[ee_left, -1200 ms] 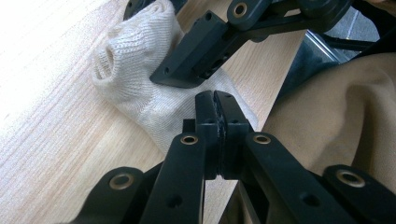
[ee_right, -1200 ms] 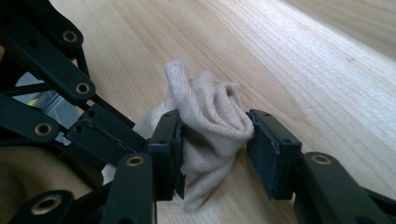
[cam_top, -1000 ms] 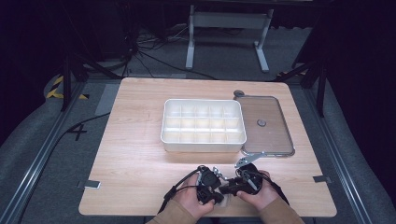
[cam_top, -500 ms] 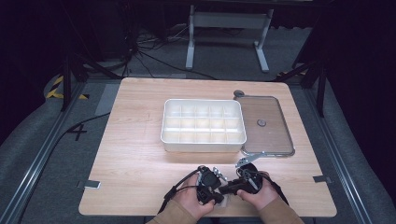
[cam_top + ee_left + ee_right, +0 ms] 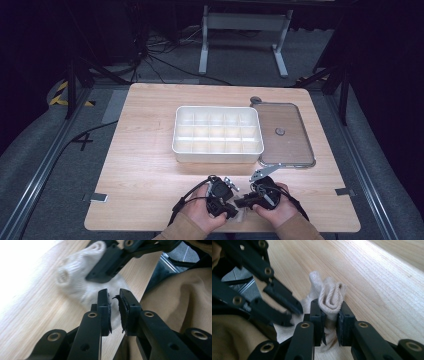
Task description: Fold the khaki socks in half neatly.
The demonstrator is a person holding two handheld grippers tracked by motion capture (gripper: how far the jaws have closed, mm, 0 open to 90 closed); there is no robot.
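Note:
A small white knitted cloth (image 5: pixel 332 293) lies on the wooden table (image 5: pixel 150 170) near its front edge, between the two hands. My right gripper (image 5: pixel 329 306) has just been closing, and its pads now pinch a folded bunch of the cloth. My left gripper (image 5: pixel 113 293) has just been opening. Its jaws stand a little apart with nothing between them, and the cloth (image 5: pixel 72 280) lies just beyond its tips. In the high view the left gripper (image 5: pixel 231 211) and the right gripper (image 5: pixel 241 203) point at each other over the cloth (image 5: pixel 242 215).
A white compartment tray (image 5: pixel 215 156) stands in the middle of the table. A flat clear lid (image 5: pixel 295 145) with a small knob lies to its right. The table's front edge is just behind the hands, and tan sleeves (image 5: pixel 180 297) come in from there.
Both hands stay in the same spot at the table's front edge. The high view shows no clear difference in the grippers or the cloth.

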